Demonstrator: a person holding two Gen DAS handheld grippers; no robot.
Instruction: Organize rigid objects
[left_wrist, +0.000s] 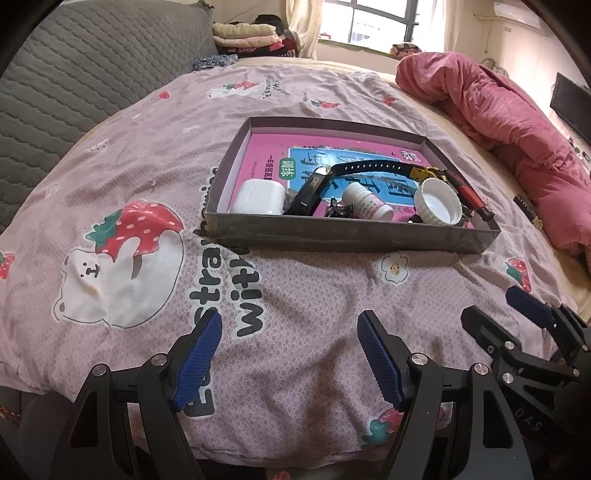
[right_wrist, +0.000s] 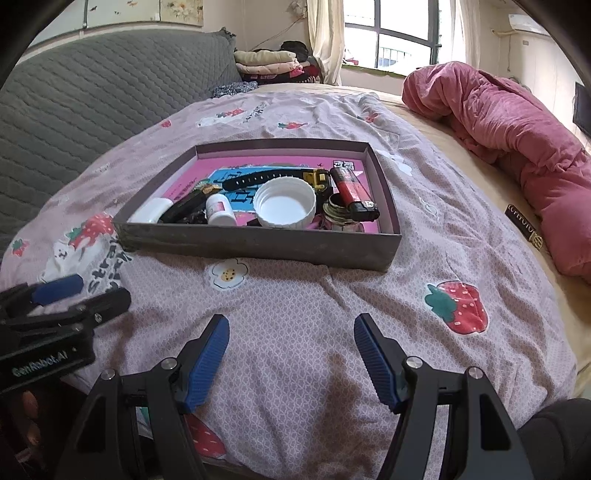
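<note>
Claws: my left claw (left_wrist: 290, 354) and right claw (right_wrist: 291, 356) both wide, empty, over the bedspread (right_wrist: 314, 295).
Done: small items gathered in tray (right_wrist: 258, 243).
Left: seemingly nothing loose.

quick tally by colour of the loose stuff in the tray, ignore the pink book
White: 3 (earbud case, small bottle, jar lid)
Black: 1 (wristband)
Red and black: 1 (lighter)
Yellow: 1 (toy vehicle)
Total: 6; other pieces are too hidden to count.
</note>
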